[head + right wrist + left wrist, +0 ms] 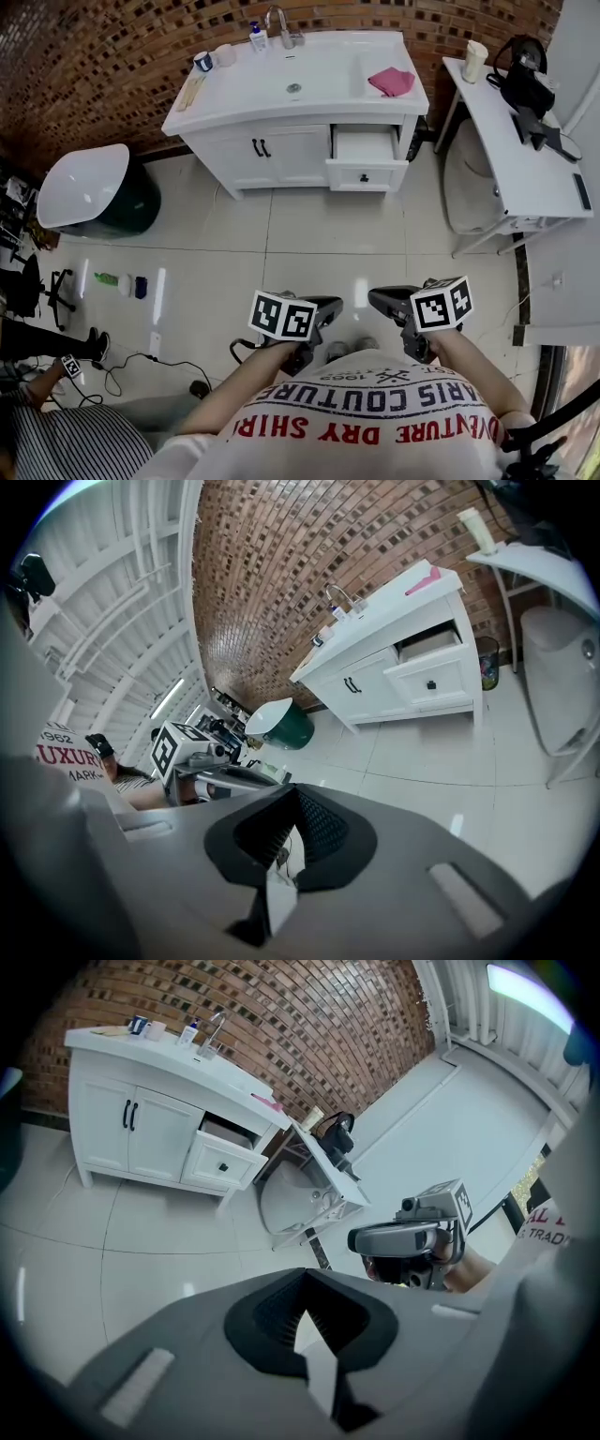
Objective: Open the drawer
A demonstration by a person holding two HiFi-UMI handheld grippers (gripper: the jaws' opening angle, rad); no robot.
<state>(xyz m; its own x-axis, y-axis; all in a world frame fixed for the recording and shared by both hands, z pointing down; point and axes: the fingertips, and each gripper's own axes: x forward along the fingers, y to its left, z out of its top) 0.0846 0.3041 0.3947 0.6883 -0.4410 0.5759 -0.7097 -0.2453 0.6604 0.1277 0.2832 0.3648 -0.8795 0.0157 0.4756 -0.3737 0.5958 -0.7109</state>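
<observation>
The drawer (366, 148) sits at the right end of a white cabinet (281, 155) and stands pulled part-way out. It is a shallow box with a flat panelled front and a small dark knob (364, 177). Above it is a smooth white worktop (328, 89) with a sunken basin, a curved metal tap (275, 21) and a crumpled pink cloth (392, 82). Behind it rises a rough brick wall (94, 47), and glossy pale tiles cover the floor (309, 244).

Both tools are held low by the person's shirt, well apart from the cabinet. The left tool (302, 1321) has its ribbed grey pads pressed together on nothing. The right tool (286, 841) is likewise closed and empty.
</observation>
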